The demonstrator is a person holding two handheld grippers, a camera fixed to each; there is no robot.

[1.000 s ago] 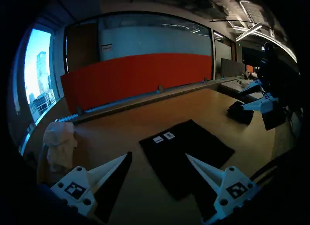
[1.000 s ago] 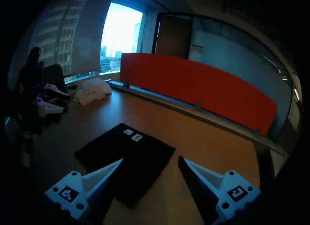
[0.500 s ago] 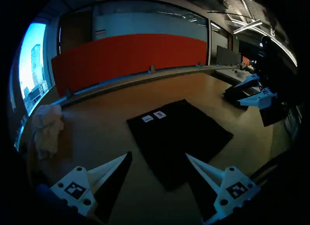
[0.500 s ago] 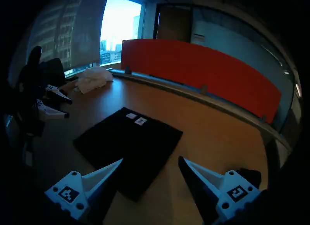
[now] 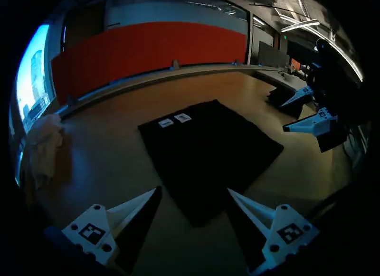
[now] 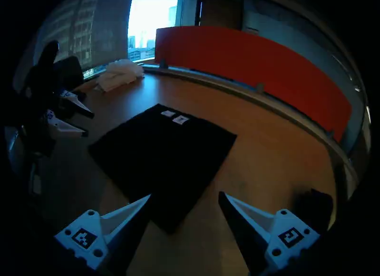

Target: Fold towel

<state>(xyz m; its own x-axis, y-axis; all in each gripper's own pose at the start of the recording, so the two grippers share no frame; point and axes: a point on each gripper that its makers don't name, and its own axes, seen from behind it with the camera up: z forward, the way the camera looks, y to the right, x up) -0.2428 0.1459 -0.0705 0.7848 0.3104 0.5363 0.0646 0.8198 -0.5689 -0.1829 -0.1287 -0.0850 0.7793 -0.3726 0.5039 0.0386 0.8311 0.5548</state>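
A black towel (image 5: 209, 147) lies flat on the wooden table, with two small white tags (image 5: 174, 120) near its far edge. My left gripper (image 5: 192, 200) is open, hovering above the towel's near corner, nothing between its fingers. In the right gripper view the same towel (image 6: 164, 155) spreads ahead, tags (image 6: 174, 117) at its far side, and my right gripper (image 6: 185, 204) is open above its near corner. The right gripper (image 5: 304, 112) also appears far right in the left gripper view; the left gripper (image 6: 66, 115) appears at the left of the right gripper view.
A crumpled white cloth (image 5: 42, 145) lies at the table's left end, seen also by the window (image 6: 118, 72). A red divider panel (image 5: 147, 48) runs along the table's far edge. A small dark object (image 6: 316, 207) sits on the table at the right.
Both grippers have tilted down and moved in toward the towel, which now sits larger and more central in both views. Both stay open.
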